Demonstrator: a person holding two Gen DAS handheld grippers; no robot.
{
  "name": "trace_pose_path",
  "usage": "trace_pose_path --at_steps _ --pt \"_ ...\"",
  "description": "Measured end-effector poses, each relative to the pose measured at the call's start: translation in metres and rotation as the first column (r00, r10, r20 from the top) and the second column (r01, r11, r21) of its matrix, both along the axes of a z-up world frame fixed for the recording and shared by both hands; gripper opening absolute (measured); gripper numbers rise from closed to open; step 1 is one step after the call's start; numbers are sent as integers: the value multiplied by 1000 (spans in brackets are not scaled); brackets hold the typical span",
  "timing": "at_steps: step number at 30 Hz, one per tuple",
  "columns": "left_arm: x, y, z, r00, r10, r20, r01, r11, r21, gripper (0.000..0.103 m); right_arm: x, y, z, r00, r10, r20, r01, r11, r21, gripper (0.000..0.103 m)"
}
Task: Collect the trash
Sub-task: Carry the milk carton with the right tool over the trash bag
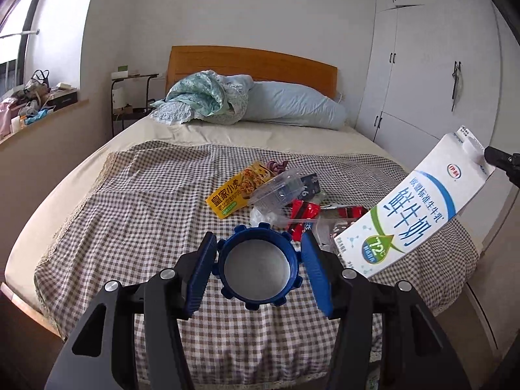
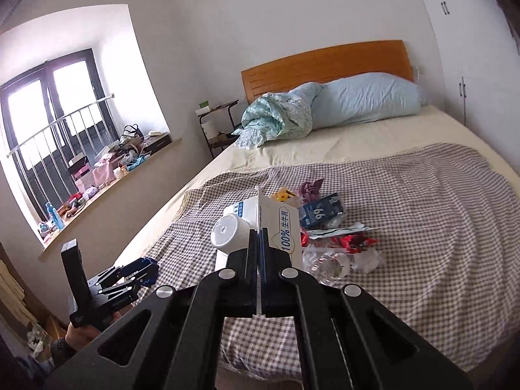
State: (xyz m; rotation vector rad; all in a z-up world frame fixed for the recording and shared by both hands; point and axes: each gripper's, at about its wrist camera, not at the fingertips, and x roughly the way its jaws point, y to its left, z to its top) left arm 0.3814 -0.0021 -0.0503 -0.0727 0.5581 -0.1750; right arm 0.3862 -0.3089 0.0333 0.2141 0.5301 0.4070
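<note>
My left gripper (image 1: pixel 258 242) is closed on a round blue toothed cap (image 1: pixel 256 273) and holds it above the checked cloth (image 1: pixel 130 211) on the bed. My right gripper (image 2: pixel 260 239) is shut on the top ridge of a white milk carton (image 2: pixel 287 227), next to its white screw cap (image 2: pixel 229 230). In the left wrist view the carton (image 1: pixel 409 214) hangs tilted at the right from the right gripper (image 1: pixel 497 156). A trash pile lies mid-bed: a yellow box (image 1: pixel 234 191), a clear plastic tub (image 1: pixel 279 188) and red wrappers (image 1: pixel 302 217). The left gripper (image 2: pixel 143 269) shows low on the left.
A blue pillow (image 1: pixel 292 104) and a crumpled quilt (image 1: pixel 201 97) lie by the wooden headboard (image 1: pixel 253 61). A bedside table (image 1: pixel 130 97) and a cluttered window sill (image 2: pixel 107 169) are on the left. White wardrobe doors (image 1: pixel 422 74) stand to the right of the bed.
</note>
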Motion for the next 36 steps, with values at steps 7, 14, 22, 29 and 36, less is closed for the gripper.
trace_pose_path --at_steps 7,14,22,29,36 --pt "-44 -54 1 988 -153 -34 153 988 2 51 -93 -61 -1 990 -142 5 141 979 -148 1" --pt "-67 -142 -8 936 -340 -87 343 939 26 51 -161 -117 -51 959 -278 -60 260 943 -209 1" --pt "-91 -264 -46 823 -534 -195 546 838 10 51 -203 -160 -157 906 -365 -213 317 921 -229 1" --pt "-110 -338 -88 755 -587 -293 622 782 38 51 -235 -175 -276 856 -410 -315 324 900 -292 1" --pt "-116 -383 -132 713 -579 -396 661 744 101 51 -250 -160 -393 868 -282 -408 144 930 -337 1"
